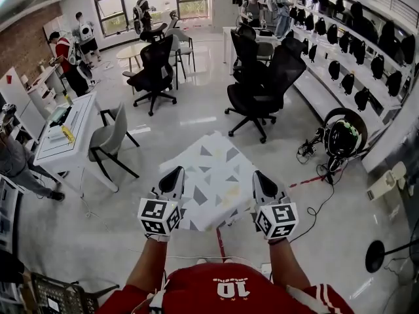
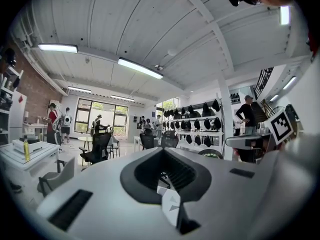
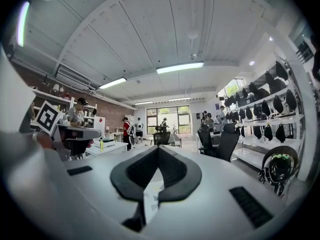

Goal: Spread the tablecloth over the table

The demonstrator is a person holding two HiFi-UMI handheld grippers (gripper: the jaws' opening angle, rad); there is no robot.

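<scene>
- The left tool (image 1: 174,173) is pinched shut on the 7 o'clock corner of the white fabric tablecloth printed with grey and pale triangles (image 1: 213,175). Its own view shows a sliver of the patterned cloth clamped between the closed jaws.
- The tablecloth is open and nearly flat in front of the person, reaching from the two tools towards 12 o'clock. Its near edge sags a little between them. No counter shows under it, and only the glossy grey floor (image 1: 163,120) appears round its edges. I cannot tell whether the cloth rests on anything or hangs in the air.
- The right tool (image 1: 260,175) is likewise closed on the 5 o'clock corner, with cloth caught between its jaws.
- As I judge it, the unfolding and the gripping of both near corners are done. What is left is to lay the sheet on the counter, square it up and let go.
</scene>
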